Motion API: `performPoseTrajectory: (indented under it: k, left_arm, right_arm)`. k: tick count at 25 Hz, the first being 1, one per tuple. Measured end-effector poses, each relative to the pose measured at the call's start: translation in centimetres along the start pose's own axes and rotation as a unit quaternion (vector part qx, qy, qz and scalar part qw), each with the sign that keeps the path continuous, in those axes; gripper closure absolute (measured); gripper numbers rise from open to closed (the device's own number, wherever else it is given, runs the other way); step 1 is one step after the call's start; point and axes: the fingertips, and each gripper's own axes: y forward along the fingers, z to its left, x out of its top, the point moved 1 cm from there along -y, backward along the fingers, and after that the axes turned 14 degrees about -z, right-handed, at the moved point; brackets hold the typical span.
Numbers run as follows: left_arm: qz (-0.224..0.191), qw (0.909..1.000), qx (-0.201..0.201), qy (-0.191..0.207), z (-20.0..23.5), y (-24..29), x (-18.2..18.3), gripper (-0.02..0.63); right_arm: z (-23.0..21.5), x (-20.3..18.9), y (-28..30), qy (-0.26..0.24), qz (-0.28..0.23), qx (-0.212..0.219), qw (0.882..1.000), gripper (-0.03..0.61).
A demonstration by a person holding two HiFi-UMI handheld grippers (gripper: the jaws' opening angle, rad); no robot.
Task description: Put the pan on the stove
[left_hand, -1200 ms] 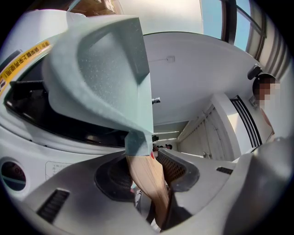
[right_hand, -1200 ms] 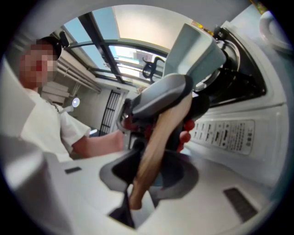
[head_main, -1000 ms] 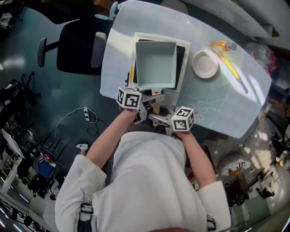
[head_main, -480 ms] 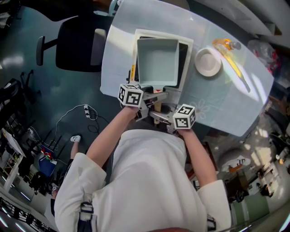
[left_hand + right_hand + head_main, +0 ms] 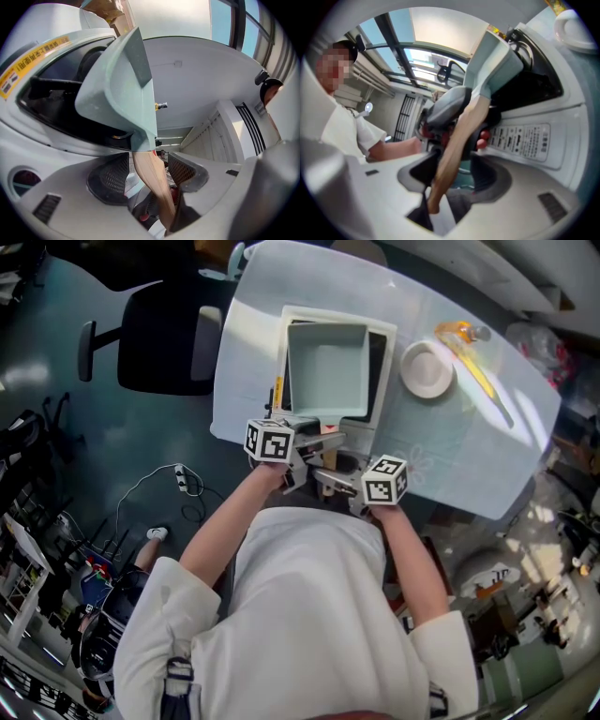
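The pan (image 5: 328, 369) is square, deep, pale green and empty, with a light wooden handle (image 5: 152, 180); it sits flat on the stove (image 5: 377, 362), covering most of the black top; the handle juts past the stove's near edge toward the person; the stove is a white-framed single unit with a printed control panel in front, set on the desk (image 5: 281, 277)

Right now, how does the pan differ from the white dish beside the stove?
The pan is square and pale green; the white dish is round. The pan sits on the stove; the dish lies on the tablecloth to its right. The pan has a wooden handle, which stands between the jaws of the left gripper and the right gripper, which have just been opening; the dish has no handle. Both stand upright and look empty.
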Motion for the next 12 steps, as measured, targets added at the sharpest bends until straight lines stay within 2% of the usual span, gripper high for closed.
performPoseTrajectory:
  k: [4, 12]
  left_arm:
    - [-0.013, 0.9997, 0.018, 0.007, 0.5, -1.3, 0.5, 0.342]
    - [0.005, 0.9976, 0.036, 0.059, 0.0, -3.4, 0.8, 0.342]
  right_arm:
    - [0.0, 0.2, -0.7, -0.008, -0.012, -0.02, 1.0, 0.348]
    - [-0.1, 1.4, -3.0, -0.036, -0.055, -0.079, 0.995, 0.342]
